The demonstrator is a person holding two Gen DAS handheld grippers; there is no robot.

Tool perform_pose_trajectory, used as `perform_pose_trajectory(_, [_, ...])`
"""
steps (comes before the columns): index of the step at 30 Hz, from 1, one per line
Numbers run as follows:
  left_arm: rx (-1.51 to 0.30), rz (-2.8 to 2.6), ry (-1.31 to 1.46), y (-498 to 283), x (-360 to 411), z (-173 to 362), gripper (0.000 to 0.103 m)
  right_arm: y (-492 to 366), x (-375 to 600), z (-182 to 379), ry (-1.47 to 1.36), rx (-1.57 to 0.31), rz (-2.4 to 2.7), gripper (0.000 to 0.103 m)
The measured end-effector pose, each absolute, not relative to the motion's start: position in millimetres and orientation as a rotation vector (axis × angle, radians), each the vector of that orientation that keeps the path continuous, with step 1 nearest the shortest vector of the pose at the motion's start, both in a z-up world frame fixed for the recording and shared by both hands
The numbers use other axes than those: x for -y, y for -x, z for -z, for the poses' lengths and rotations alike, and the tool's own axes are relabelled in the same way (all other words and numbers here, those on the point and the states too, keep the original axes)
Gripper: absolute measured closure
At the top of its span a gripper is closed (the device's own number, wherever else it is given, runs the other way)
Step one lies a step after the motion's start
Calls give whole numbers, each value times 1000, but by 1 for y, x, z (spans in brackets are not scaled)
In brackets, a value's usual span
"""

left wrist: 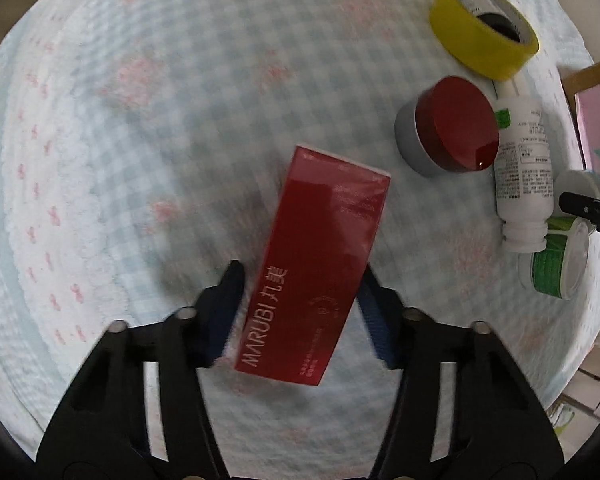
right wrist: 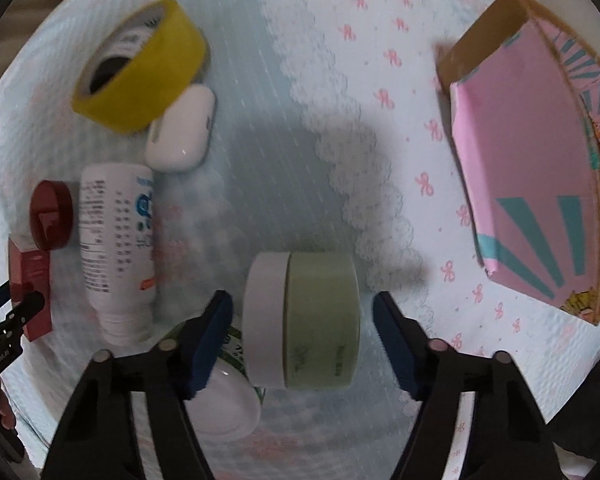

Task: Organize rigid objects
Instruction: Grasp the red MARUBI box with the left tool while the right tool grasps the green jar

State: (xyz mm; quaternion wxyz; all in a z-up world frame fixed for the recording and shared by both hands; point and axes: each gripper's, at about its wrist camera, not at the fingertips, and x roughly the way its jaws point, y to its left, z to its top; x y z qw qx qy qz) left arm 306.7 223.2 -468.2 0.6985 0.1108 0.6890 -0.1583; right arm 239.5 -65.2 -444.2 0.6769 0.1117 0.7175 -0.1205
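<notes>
In the left wrist view, my left gripper (left wrist: 300, 284) straddles a red MARUBI box (left wrist: 320, 264) lying on the checked cloth; the jaws stand wide, a gap shows on each side. In the right wrist view, my right gripper (right wrist: 302, 316) is open around a pale green jar with a white lid (right wrist: 304, 320), lying on its side; the pads do not touch it. A yellow tape roll (right wrist: 140, 64), a white case (right wrist: 182, 128), a white bottle (right wrist: 116, 248) and a red-lidded jar (right wrist: 50, 214) lie at the left.
A pink box in a cardboard tray (right wrist: 536, 184) lies at the right. A green-labelled white tub (right wrist: 228, 396) sits under the right gripper's left finger. In the left wrist view, the tape roll (left wrist: 482, 28), red-lidded jar (left wrist: 448, 124) and bottle (left wrist: 524, 172) are at the right.
</notes>
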Motion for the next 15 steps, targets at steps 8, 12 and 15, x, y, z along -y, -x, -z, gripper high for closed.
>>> perform_pose_trajectory(8, [-1511, 360, -285, -302, -218, 478, 60, -238, 63, 452, -251, -1620, 234, 63])
perform_pose_trajectory(12, [-1477, 358, -306, -295, -211, 475, 61, -236, 65, 457, -260, -1607, 231, 63])
perform_pose_trajectory(15, [-1446, 362, -312, -287, -209, 466, 62, -232, 66, 452, -257, -1592, 233, 63])
